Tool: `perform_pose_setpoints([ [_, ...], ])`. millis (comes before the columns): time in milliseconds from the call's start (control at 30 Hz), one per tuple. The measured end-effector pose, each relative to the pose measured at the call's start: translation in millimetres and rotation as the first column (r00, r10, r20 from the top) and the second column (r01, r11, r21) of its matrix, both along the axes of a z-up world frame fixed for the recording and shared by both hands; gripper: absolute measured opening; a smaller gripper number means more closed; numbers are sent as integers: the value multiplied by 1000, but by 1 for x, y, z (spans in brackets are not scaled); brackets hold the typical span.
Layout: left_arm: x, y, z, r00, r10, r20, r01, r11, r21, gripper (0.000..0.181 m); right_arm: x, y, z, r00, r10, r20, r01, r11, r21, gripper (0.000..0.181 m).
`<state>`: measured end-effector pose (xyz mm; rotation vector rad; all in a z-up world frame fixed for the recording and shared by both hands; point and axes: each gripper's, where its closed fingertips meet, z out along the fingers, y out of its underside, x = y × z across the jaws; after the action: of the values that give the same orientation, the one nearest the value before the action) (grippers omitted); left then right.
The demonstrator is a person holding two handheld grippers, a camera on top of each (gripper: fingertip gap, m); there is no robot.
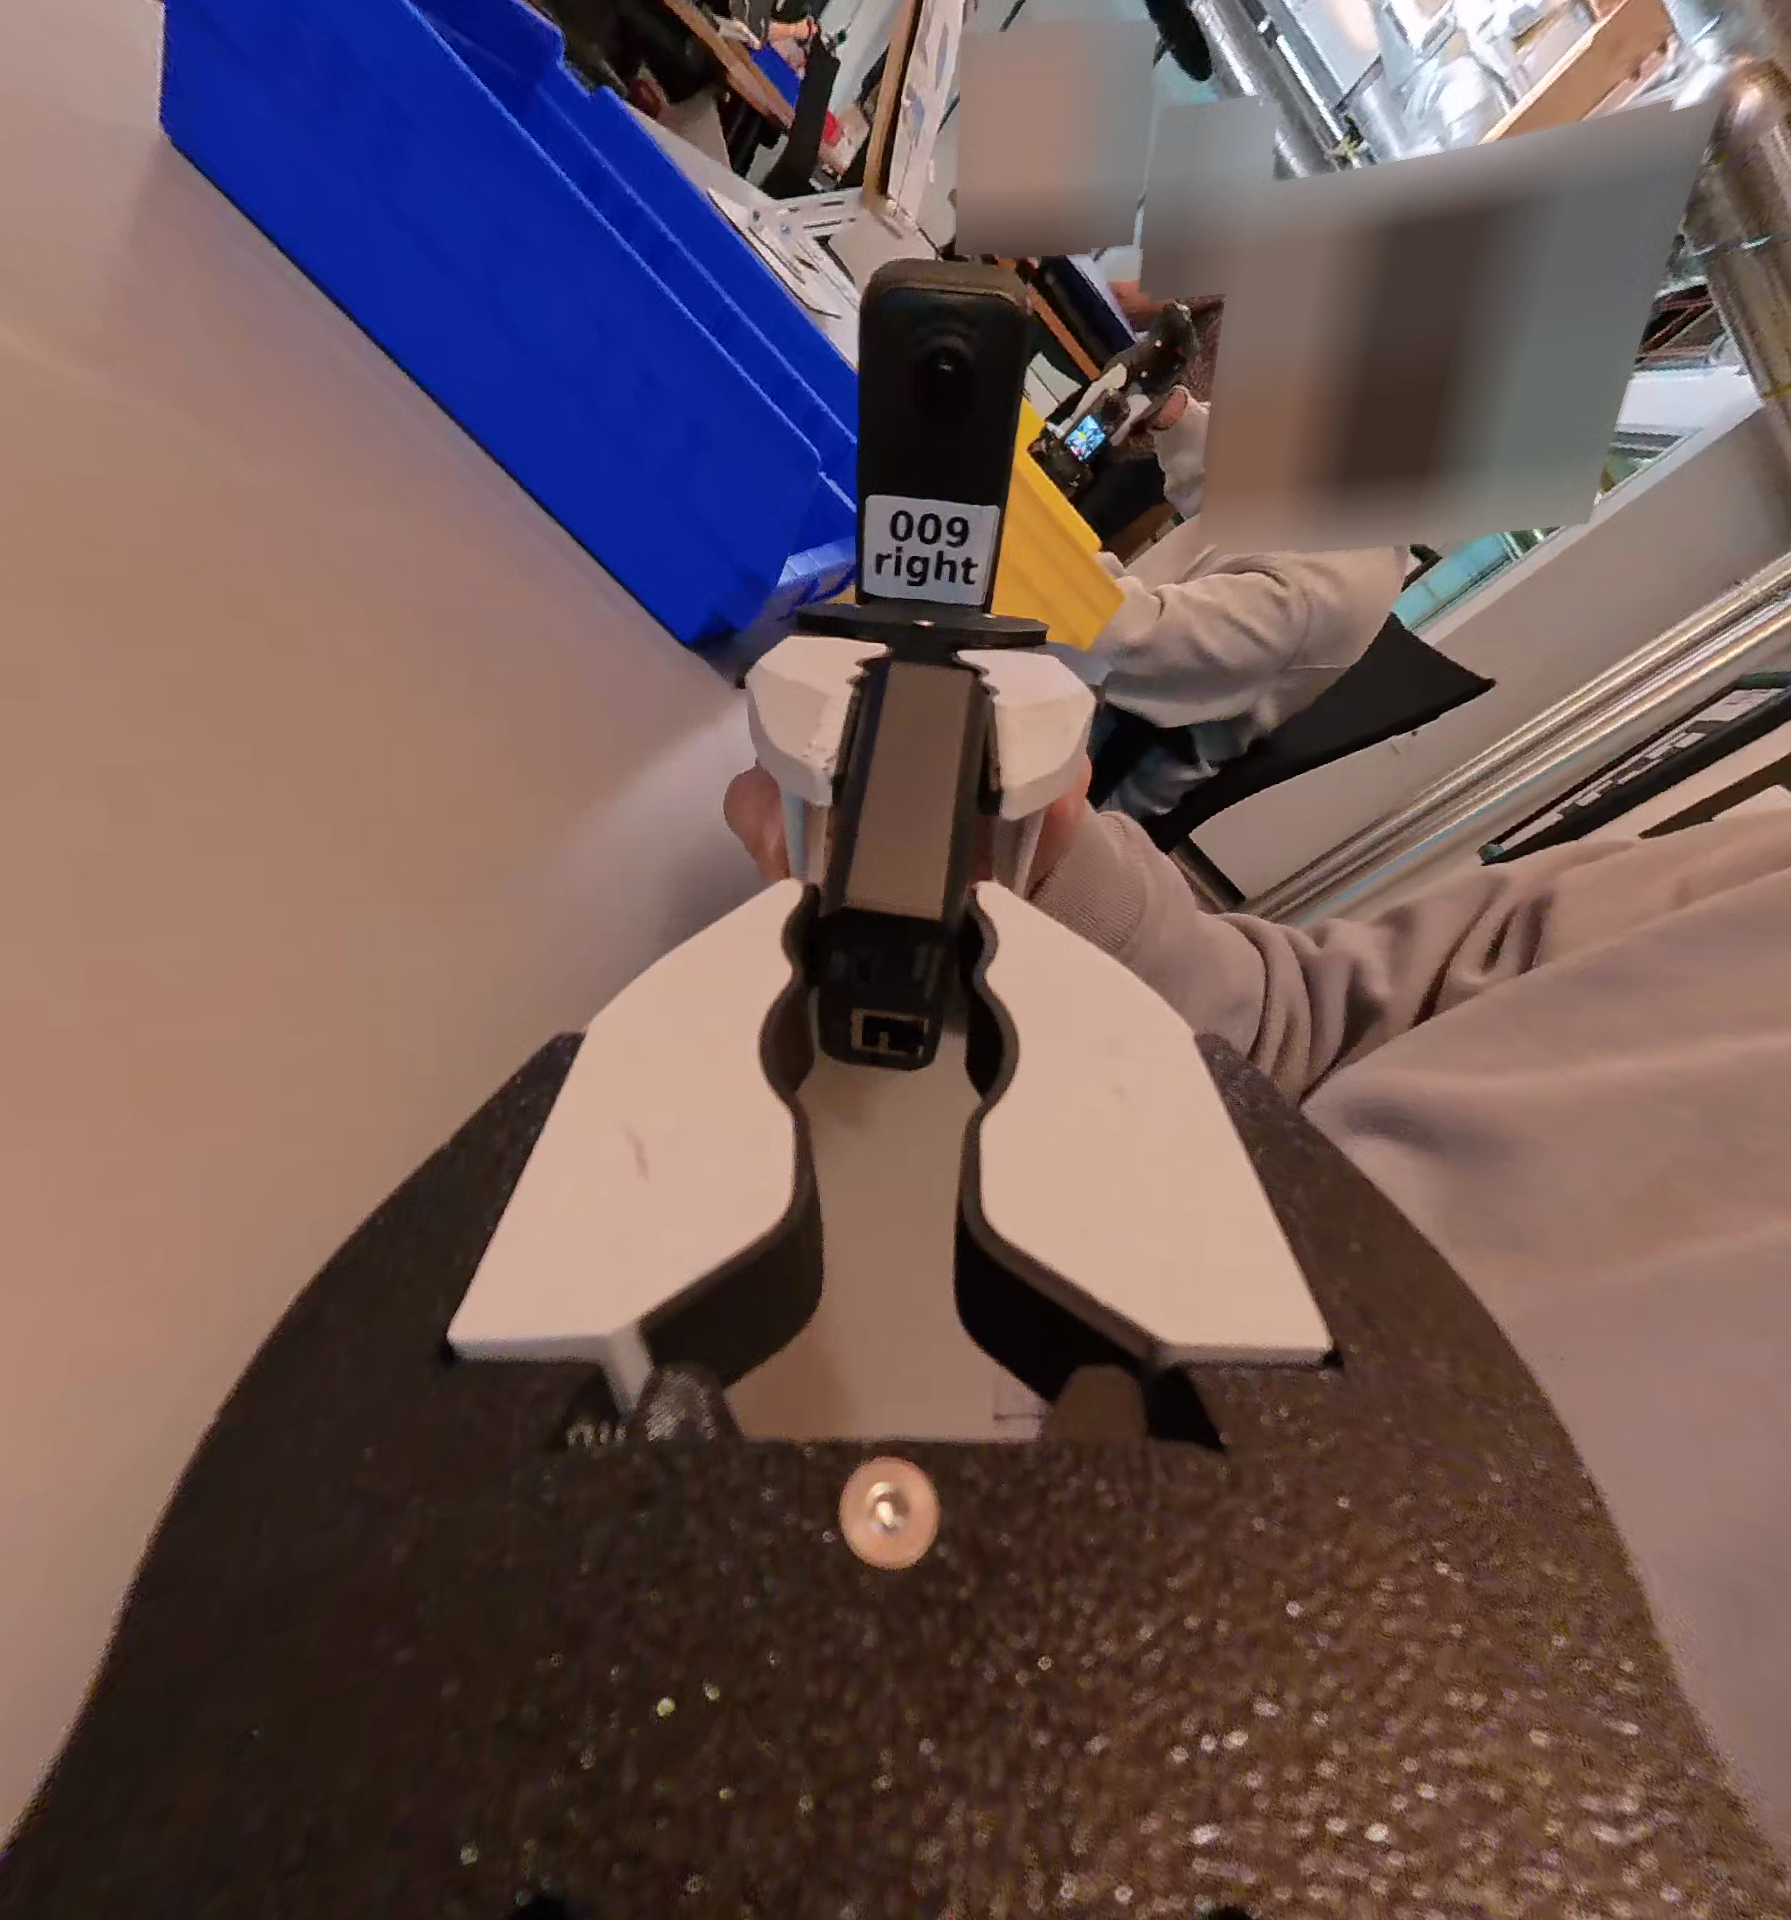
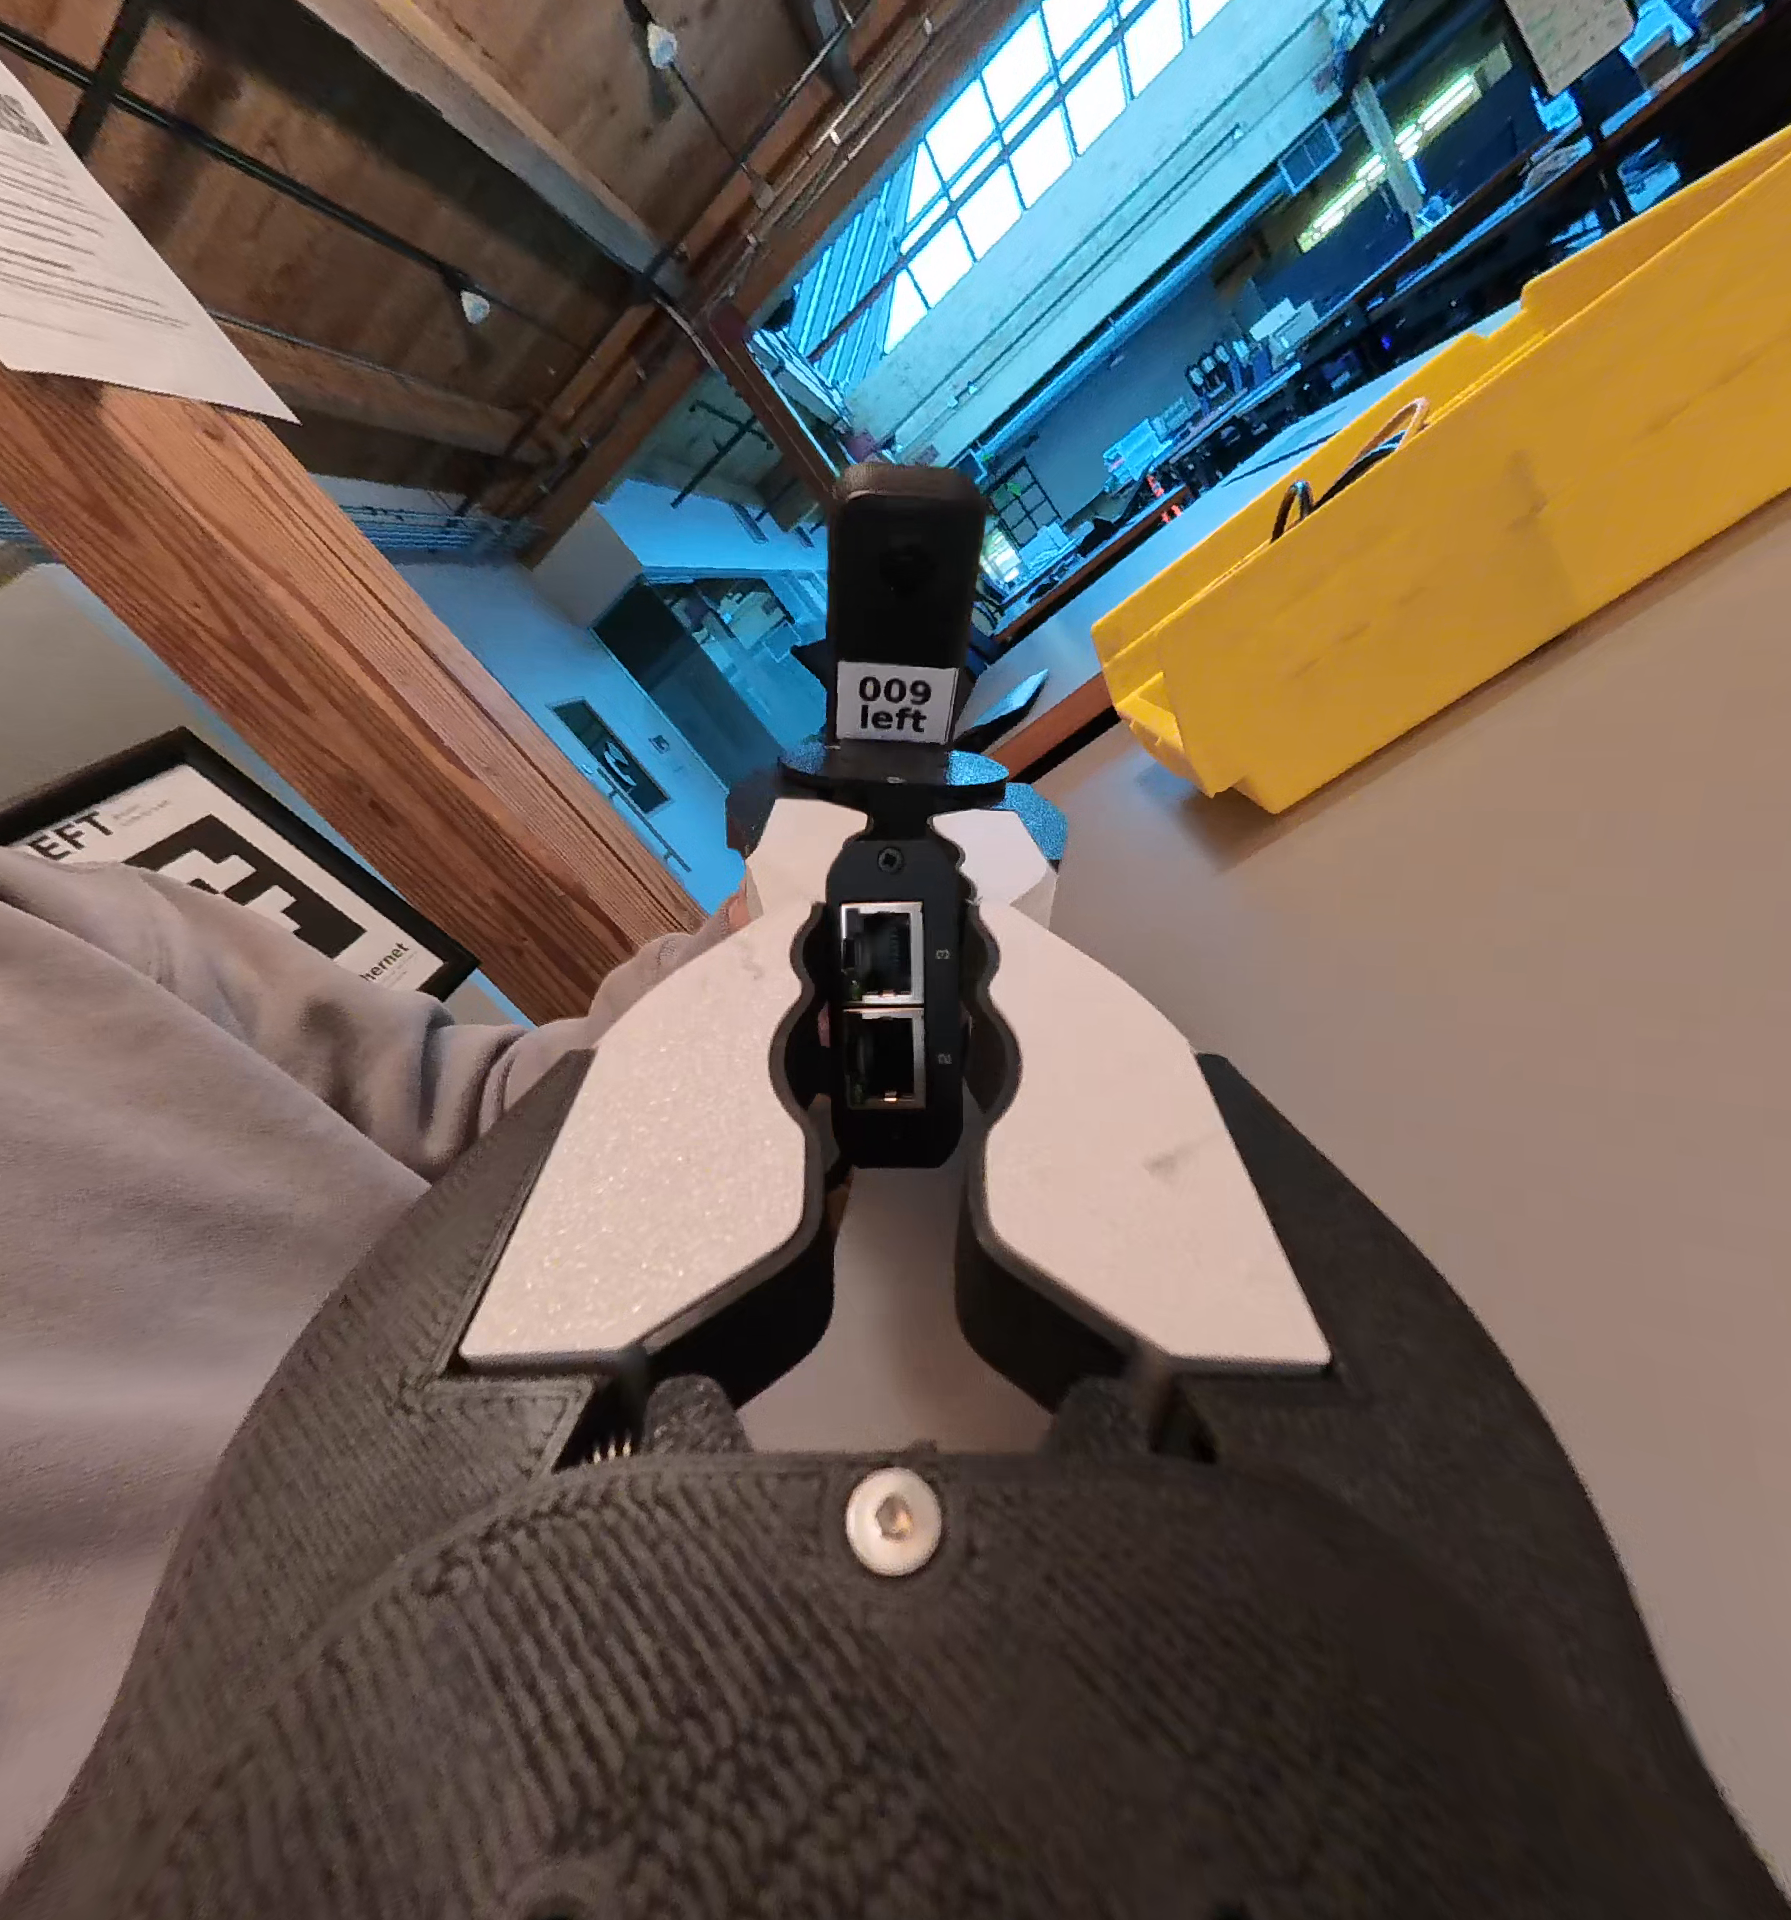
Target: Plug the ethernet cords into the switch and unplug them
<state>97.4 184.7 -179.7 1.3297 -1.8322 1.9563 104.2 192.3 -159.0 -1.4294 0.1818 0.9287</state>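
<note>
Above grey table [image 2: 1493,1039], switch [image 2: 886,1023] clamped between both grippers' fingertips.

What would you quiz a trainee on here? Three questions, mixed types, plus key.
1. True or false: a cord is plugged into one of the two ports of the switch that face the right wrist camera.
2. Of the left gripper and the right gripper, which is clamped on the switch? A. left only B. right only C. both
3. Fill in: the bin on the table in the right wrist view is ____.

Key: 1 false, both ports are empty; 2 C; 3 yellow.
</note>
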Motion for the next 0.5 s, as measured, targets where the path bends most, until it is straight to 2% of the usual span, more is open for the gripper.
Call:
perform_pose_setpoints([
  [100, -2, -5, 0, 1000, -24, -17, 23, 1000, -18, 24, 1, -3, 2, 1000, -5, 20, 4, 1000, 26, 23],
  [167, -3, -6, -2, 995, -47, -88, 43, 998, -46, 23, 3, -5, -2, 992, -42, 119, 38, 999, 33, 26],
  [233, -4, -5, 1, 984, -87, -153, 70, 991, -114, 23, 4, -6, -6, 951, -110, 290, 102, 994, 42, 59],
  [300, -7, -2, 0, 963, -145, -226, 113, 982, -149, 23, 0, -7, -16, 826, -143, 545, 141, 989, 45, 86],
  [367, -8, 0, -1, 941, -182, -284, 145, 979, -146, 23, -8, -8, -24, 636, -152, 757, 146, 986, 76, 103],
  [433, -12, -3, -1, 914, -246, -324, 215, 968, -127, 23, -12, -5, -29, 484, -158, 860, 155, 983, 93, 113],
  [500, -11, -7, -1, 898, -268, -349, 254, 963, -88, 23, -16, -2, -34, 416, -134, 899, 154, 985, 75, 119],
])
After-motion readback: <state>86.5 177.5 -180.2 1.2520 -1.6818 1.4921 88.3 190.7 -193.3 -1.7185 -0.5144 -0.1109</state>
